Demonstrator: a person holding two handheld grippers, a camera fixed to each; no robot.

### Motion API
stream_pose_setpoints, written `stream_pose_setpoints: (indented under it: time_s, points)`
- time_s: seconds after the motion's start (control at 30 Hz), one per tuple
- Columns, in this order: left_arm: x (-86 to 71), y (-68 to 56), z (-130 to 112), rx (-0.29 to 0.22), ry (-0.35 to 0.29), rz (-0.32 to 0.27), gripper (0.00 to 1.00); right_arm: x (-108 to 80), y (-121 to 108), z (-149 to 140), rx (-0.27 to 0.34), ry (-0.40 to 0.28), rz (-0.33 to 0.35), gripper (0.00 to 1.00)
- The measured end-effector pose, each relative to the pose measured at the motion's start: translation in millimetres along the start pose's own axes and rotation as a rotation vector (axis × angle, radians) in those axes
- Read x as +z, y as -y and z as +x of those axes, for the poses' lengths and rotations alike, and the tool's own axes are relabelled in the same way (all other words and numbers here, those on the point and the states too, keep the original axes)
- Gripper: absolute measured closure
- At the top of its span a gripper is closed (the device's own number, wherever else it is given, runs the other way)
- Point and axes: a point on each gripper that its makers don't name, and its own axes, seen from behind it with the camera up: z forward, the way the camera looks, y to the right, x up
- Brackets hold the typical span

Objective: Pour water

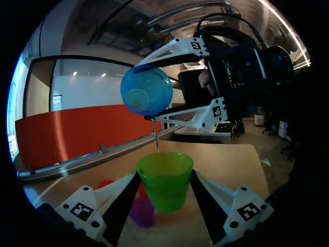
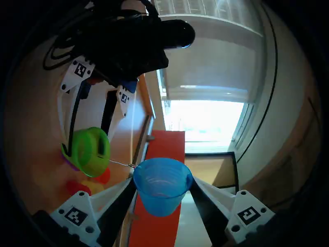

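Left claw [image 1: 164,178]: closed part-way, both fingers pressing the sides of the green cup [image 1: 165,185]. The cup is upright, mouth up, at 6 o'clock in the left gripper view, held above the surface [image 1: 230,164].

Right claw [image 2: 163,186]: also closed part-way, both fingers clamped on the blue cup [image 2: 161,190], at 6 o'clock in the right gripper view. In the left gripper view this claw shows farther off at 12 to 1 o'clock, with the blue cup tipped on its side, base toward the camera, directly above the green cup and not touching it. A hand [image 1: 204,78] sits behind it on the dark grip.

A thin water stream [image 1: 156,138] runs from the blue cup's lower rim straight down into the green cup's mouth. In the right gripper view the same stream crosses from the blue rim toward 9 o'clock, to the green cup in the other claw.

Below the green cup, at 7 o'clock in the left gripper view: a purple cup [image 1: 142,212] on the surface between the fingers, and a red cup [image 1: 105,183] just beyond the near-left finger.

Background, 9 o'clock: a long orange-red wall panel [image 1: 82,131] behind the surface edge. How full the green cup is, I cannot tell.
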Motion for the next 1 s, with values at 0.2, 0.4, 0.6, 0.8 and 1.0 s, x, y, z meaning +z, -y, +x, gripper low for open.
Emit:
stream_pose_setpoints:
  time_s: [0.2,0.4,0.6,0.8,1.0]
  points:
    - [-0.9,-0.2,0,-0.001,-0.003,0.001,0.16,-0.9,2,4,-0.008,-0.001,0.005,0.09]
    - [-1.6,0.8,0,-0.002,-0.004,0.004,0.16,-1.4,3,7,-0.022,-0.001,0.007,0.09]
    - [-1.8,0.0,0,-0.004,-0.007,0.004,0.16,-1.7,3,8,-0.028,0.0,0.007,0.09]
    - [-1.2,-0.7,1,-0.002,-0.007,0.003,0.16,-2.5,4,9,-0.037,0.0,0.011,0.09]
    - [-1.3,-0.2,1,-0.004,-0.009,0.004,0.16,-2.6,5,11,-0.038,-0.004,0.016,0.09]
